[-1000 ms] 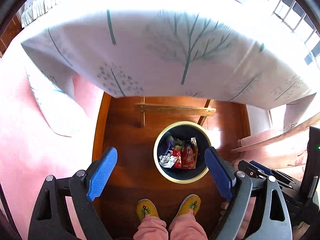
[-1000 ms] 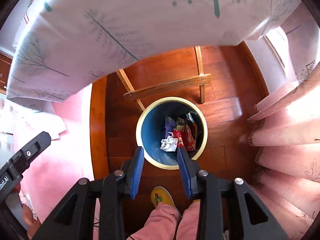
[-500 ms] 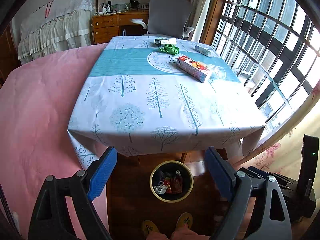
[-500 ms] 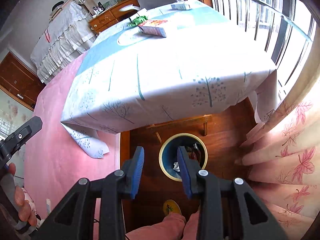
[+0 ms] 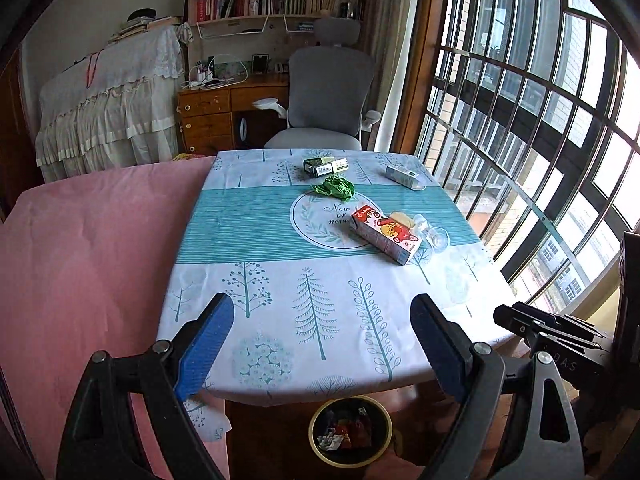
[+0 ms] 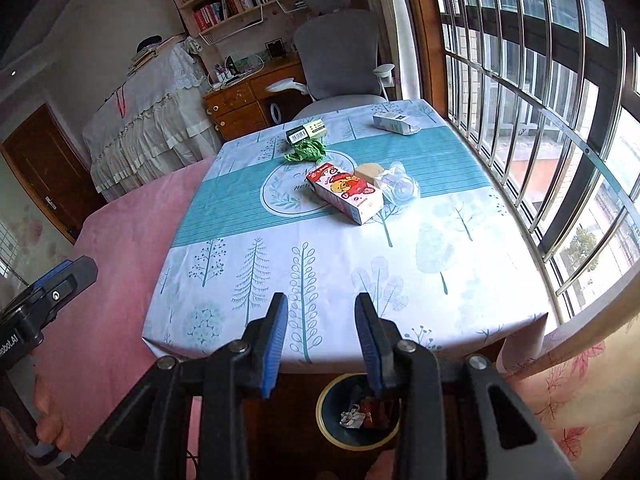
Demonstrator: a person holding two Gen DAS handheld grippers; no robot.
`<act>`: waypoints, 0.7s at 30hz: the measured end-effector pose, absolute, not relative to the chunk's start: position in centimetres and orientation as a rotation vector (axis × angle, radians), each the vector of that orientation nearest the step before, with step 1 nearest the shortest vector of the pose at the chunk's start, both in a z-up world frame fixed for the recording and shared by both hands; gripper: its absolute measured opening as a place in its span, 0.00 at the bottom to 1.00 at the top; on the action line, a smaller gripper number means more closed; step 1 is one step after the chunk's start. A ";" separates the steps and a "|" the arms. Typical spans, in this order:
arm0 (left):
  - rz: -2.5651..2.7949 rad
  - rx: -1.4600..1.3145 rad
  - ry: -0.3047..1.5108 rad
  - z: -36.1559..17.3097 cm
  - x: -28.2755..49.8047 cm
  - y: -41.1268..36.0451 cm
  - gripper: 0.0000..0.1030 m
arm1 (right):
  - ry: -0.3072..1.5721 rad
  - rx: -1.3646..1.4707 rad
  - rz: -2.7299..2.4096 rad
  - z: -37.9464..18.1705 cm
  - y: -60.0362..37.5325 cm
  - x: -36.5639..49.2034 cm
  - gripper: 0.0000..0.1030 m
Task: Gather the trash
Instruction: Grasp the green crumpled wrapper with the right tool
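Note:
Trash lies on a table with a tree-print cloth (image 5: 316,304): a red snack box (image 5: 386,234) (image 6: 344,192), a crumpled green wrapper (image 5: 334,188) (image 6: 306,150), a dark green and white box (image 5: 326,166), a white carton (image 5: 404,176) and a clear plastic cup (image 5: 434,234). On the floor under the near table edge stands a round bin (image 5: 350,432) (image 6: 360,412) holding wrappers. My left gripper (image 5: 320,304) hangs wide open above the near edge, empty. My right gripper (image 6: 321,300) is partly open beside it, with nothing between its fingers.
A pink bedspread (image 5: 88,248) borders the table on the left. A barred window (image 5: 520,120) runs along the right, with a flowered curtain (image 6: 568,392) at the near corner. A grey office chair (image 5: 324,100) and a wooden desk (image 5: 224,108) stand beyond the far edge.
Both grippers have risen from just over the bin under the table to above the table's near edge, and tilted up so that the tabletop shows. Their jaws have not changed.

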State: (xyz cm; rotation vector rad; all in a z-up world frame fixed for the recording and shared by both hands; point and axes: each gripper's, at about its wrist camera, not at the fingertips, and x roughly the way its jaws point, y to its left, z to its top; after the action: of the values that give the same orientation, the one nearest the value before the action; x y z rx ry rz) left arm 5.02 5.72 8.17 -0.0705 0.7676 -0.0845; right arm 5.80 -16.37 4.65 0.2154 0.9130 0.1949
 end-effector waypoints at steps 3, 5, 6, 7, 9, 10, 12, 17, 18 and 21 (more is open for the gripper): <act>-0.064 -0.072 0.780 8.1 8.6 5.6 0.87 | 0.895 0.192 0.233 5.2 -16.3 10.3 0.34; -0.039 -0.073 0.787 7.7 11.6 5.4 0.88 | 0.891 0.184 0.265 5.3 -16.2 13.8 0.35; -0.028 -0.072 0.790 7.5 13.1 5.3 0.88 | 0.892 0.182 0.286 5.2 -16.1 15.6 0.36; -0.016 -0.070 0.796 7.3 14.8 5.2 0.89 | 0.893 0.179 0.312 5.0 -16.1 17.5 0.36; 0.012 -0.067 0.820 6.7 18.2 4.8 0.95 | 0.908 0.164 0.356 4.3 -15.8 21.3 0.38; 0.025 -0.071 0.833 6.3 19.9 4.7 0.98 | 0.920 0.155 0.374 3.9 -15.6 23.2 0.38; 0.050 -0.086 0.869 5.4 23.3 4.5 0.98 | 0.956 0.143 0.407 3.1 -15.4 27.0 0.38; 0.112 -0.092 0.932 2.5 31.4 3.4 0.98 | 1.028 0.083 0.510 0.5 -14.2 35.4 0.43; 0.125 -0.087 0.940 1.8 32.8 3.2 0.98 | 1.040 0.066 0.525 -0.2 -13.9 36.9 0.46; 0.169 -0.085 0.987 -0.5 36.7 3.2 0.98 | 1.077 0.027 0.551 -2.4 -13.0 41.0 0.48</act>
State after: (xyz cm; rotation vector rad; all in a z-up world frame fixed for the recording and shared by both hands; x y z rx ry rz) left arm 36.67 3.20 -0.46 -0.0846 0.9873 0.1693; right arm 41.00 -12.97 -2.40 0.0274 1.0771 0.5515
